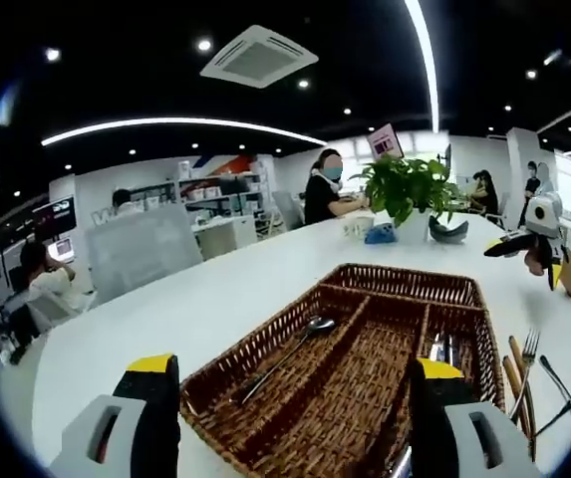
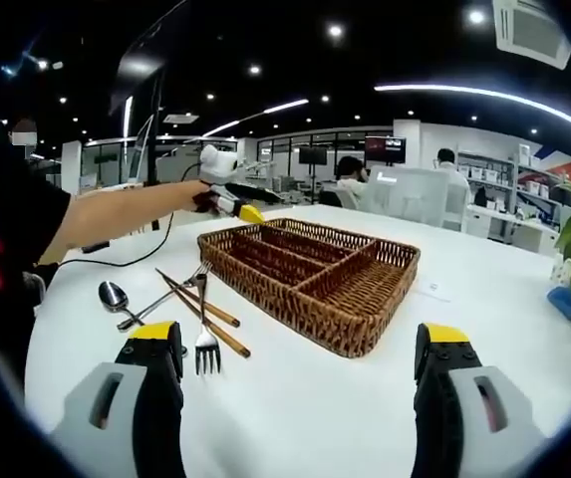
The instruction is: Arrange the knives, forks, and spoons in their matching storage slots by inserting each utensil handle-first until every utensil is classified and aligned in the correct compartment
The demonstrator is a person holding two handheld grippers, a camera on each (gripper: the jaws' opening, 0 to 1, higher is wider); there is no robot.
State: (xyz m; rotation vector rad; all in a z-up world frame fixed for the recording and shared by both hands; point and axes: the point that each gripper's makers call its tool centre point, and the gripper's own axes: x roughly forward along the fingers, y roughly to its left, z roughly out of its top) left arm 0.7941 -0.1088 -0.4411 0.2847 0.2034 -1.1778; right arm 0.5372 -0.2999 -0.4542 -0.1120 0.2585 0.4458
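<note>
Two grippers are at work over a white table (image 2: 295,418). In the right gripper view, the right gripper (image 2: 300,363) hangs nearest, its yellow-tipped jaws wide apart with nothing between them. Just past its left jaw lie loose utensils on the bare tabletop — a fork (image 2: 203,344), two wooden-handled knives (image 2: 200,311) crossing it, and a spoon (image 2: 116,296) off to the side. Beyond them sits the wicker cutlery tray (image 2: 310,274), and over its far corner the left gripper (image 2: 233,204) is held out by a person's arm (image 2: 116,214).

In the left gripper view, the left gripper (image 1: 300,383) has its jaws spread open and empty, directly above the tray (image 1: 265,344). One spoon (image 1: 290,354) lies in a long compartment; some metal utensils (image 1: 442,349) lie in the next slot, too hidden to name. Loose cutlery (image 1: 529,373) rests beside the tray. Farther off stand a potted plant (image 1: 410,189) and seated people (image 1: 325,184).
</note>
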